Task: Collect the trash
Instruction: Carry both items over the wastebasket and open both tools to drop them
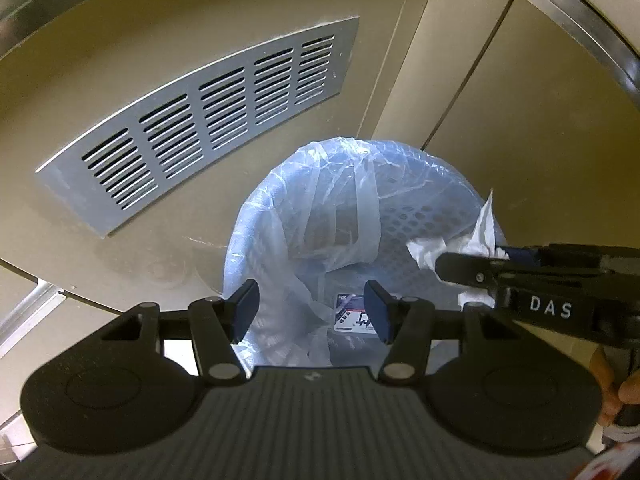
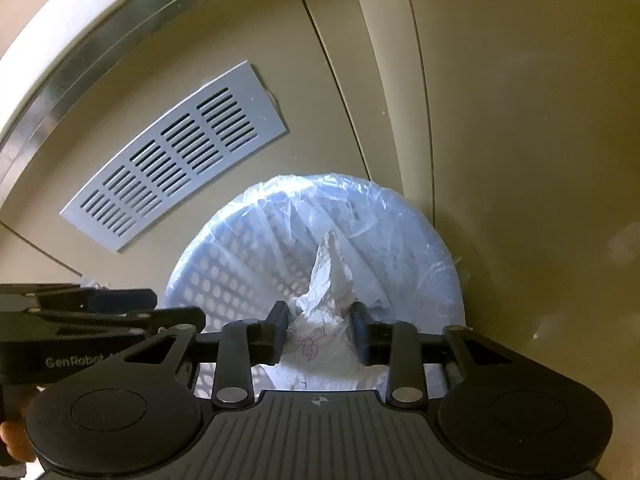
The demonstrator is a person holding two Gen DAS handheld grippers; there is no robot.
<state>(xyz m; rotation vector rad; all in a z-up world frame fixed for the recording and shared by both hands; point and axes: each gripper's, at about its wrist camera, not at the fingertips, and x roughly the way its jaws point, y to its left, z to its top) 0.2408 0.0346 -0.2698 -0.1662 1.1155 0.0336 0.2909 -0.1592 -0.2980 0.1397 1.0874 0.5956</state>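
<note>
A round perforated bin lined with a clear plastic bag stands on the floor against a beige cabinet; it also shows in the right wrist view. My left gripper is open and empty above the bin's near rim. A printed packet lies at the bottom. My right gripper is shut on a crumpled white tissue held over the bin; the tissue also shows in the left wrist view, at the bin's right rim.
A grey vent grille is set in the cabinet panel behind the bin, also in the right wrist view. A metal-edged counter runs above. Cabinet doors stand to the right.
</note>
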